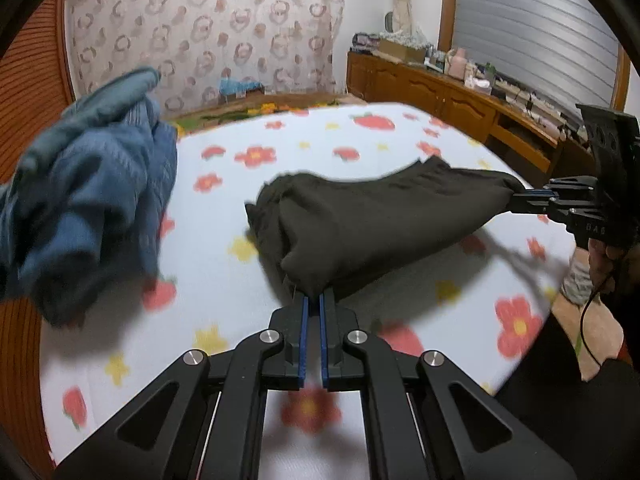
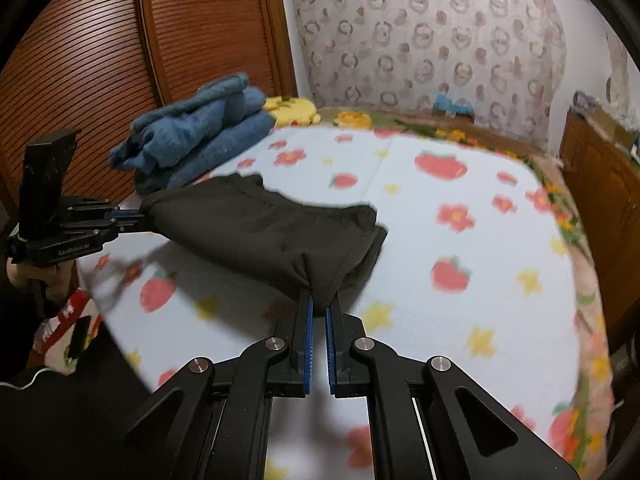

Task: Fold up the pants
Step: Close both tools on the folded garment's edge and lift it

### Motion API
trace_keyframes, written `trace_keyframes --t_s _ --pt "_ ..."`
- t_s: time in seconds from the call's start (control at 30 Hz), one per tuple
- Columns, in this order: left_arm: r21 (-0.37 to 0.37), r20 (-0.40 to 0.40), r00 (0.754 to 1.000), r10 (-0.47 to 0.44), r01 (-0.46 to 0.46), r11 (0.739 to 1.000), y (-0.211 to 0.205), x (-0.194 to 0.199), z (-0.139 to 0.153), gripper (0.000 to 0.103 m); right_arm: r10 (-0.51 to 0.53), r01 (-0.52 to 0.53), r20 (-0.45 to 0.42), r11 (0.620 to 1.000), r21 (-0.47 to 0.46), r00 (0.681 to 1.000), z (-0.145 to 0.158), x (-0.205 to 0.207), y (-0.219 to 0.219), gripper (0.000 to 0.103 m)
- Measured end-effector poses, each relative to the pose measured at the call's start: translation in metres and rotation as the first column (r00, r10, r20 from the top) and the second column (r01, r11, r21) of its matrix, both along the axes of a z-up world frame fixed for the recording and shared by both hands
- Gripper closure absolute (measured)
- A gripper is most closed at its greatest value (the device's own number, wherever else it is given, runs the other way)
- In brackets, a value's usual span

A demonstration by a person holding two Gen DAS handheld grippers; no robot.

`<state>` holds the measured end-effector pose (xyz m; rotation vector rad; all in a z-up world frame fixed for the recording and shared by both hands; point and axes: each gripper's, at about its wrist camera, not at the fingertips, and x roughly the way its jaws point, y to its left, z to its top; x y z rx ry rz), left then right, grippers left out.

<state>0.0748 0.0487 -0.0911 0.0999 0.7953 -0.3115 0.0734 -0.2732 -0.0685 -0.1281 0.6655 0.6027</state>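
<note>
**A:** So, from the left wrist view, what have we got?

**B:** The left tool [image 1: 313, 300] has its blue pads pressed onto a corner of the dark pants [image 1: 360, 220]. The pants are bunched, lifted at both ends and sagging onto the flowered bed [image 1: 360, 136] in the middle. Across from it the right tool [image 1: 520, 196] pinches the other end, pulling the cloth into a taut point.

**A:** And the right wrist view?

**B:** Same story mirrored. Fabric is gathered between the right tool's pads, and the left tool [image 2: 138, 216] grips the far end near the bed's edge. The pants hang between them, over the near half of the bed.

**A:** Which step is this, you reckon?

**B:** I'd judge a spread or carry-over: both ends held, cloth not yet flat. Motion blur suggests things are moving. The next move probably calls for both tools to keep tension evenly and lay the pants down smooth before any fold.

**A:** Anything in the way?

**B:** A heap of blue clothes [image 2: 196, 136] sits on the bed's far left side by the wooden wardrobe [image 2: 100, 60]; in the left view it looms near. A drawstring [image 1: 520, 258] dangles from the pants and could snag. A cluttered sideboard [image 1: 460, 96] stands well apart.
</note>
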Motion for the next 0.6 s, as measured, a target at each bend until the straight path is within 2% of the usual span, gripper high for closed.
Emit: trace_keyframes --t_s 0.17,0.47,0.6 --pt "-0.016 -0.028 1.0 0.01 -0.01 1.0 0.006 -0.019 -0.01 0.097 0.022 -0.022 -0.039 1.0 0.006 0.999 -0.015 -0.016 0.002 0.098" --pt "-0.018 -0.017 1.0 0.007 -0.007 1.0 0.008 -0.037 -0.002 0.097 0.03 -0.029 -0.034 0.999 0.027 0.999 -0.007 -0.031 -0.004 0.098" --pt "0.002 -0.032 0.998 0.062 -0.062 0.998 0.022 -0.039 -0.007 0.097 0.007 -0.006 -0.041 1.0 0.011 0.999 -0.011 -0.028 -0.007 0.098"
